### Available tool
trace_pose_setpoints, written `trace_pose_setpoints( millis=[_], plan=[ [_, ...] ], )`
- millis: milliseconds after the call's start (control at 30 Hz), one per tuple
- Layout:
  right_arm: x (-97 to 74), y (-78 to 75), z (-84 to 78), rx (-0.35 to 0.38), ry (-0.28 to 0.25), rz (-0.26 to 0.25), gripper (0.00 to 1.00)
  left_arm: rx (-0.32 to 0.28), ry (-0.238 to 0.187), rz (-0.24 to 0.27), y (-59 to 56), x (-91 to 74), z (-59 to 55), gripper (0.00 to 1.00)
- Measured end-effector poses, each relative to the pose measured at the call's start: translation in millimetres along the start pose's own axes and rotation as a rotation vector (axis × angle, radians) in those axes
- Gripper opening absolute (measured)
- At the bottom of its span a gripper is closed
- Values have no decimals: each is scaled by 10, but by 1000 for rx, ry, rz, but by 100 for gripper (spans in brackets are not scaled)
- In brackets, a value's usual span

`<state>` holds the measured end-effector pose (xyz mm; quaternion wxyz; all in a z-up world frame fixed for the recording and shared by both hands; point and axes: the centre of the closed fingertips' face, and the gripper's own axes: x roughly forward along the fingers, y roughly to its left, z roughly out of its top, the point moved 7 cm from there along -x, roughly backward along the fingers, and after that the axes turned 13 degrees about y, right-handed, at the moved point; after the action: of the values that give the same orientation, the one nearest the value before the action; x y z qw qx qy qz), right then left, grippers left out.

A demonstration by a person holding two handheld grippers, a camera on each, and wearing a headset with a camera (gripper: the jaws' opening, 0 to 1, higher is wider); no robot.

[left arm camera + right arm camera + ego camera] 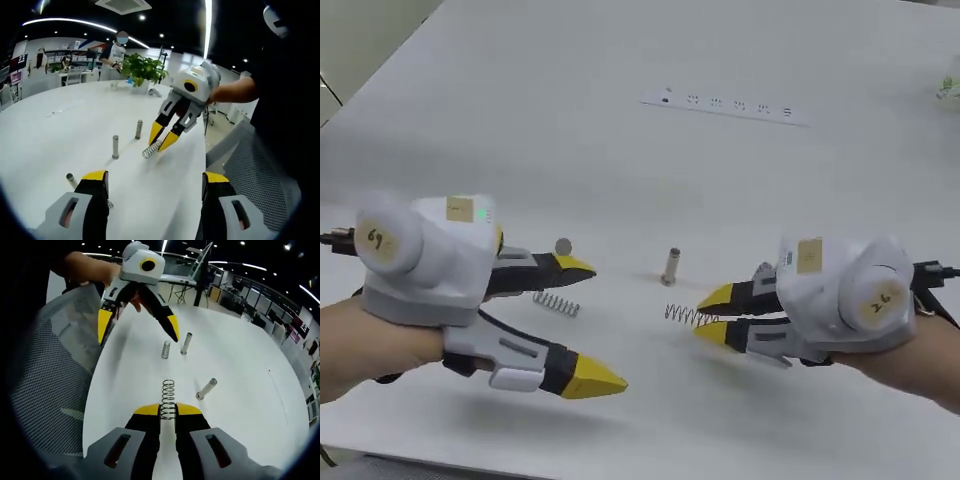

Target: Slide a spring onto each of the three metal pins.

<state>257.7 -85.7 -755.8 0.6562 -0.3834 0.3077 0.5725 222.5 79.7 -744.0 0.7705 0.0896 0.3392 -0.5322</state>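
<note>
My right gripper [712,316] is shut on one end of a spring [683,314], held just above the white table [620,170]; the held spring [168,397] sticks out ahead of my right gripper [168,410]. My left gripper [588,322] is open and holds nothing. A loose spring [556,303] lies between its jaws' reach. One metal pin [671,266] stands mid-table, another pin [563,246] behind the left jaw. A third pin [139,129] looks ribbed. In the left gripper view my left gripper [155,177] faces the right gripper [162,139].
A white power strip [725,105] lies far back on the table. A potted plant [142,67] and a person [114,55] are beyond the table's far end. A mesh chair [55,370] stands at the near edge.
</note>
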Motion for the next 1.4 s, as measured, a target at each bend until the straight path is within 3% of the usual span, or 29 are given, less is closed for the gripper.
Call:
trace_pose_setpoints(
  millis=[200,467,733,867,1200,1400],
  plan=[
    [-57,49,96,-24,-32,14,8,10,5,-20,5,102,37,66],
    [-78,62,149,-58,-37,22,8,27,-25,-21,52,193,157,55],
    [-95,61,173,-80,-37,24,8,31,-42,-44,38,278,201,45],
    [-111,77,197,-86,-53,33,8,17,-82,-57,23,297,247,39],
    [-184,69,245,-85,-87,35,8,-3,-126,-84,-9,318,282,21],
    [-199,74,264,-103,-88,38,8,14,-123,-97,-29,345,288,11]
  ],
)
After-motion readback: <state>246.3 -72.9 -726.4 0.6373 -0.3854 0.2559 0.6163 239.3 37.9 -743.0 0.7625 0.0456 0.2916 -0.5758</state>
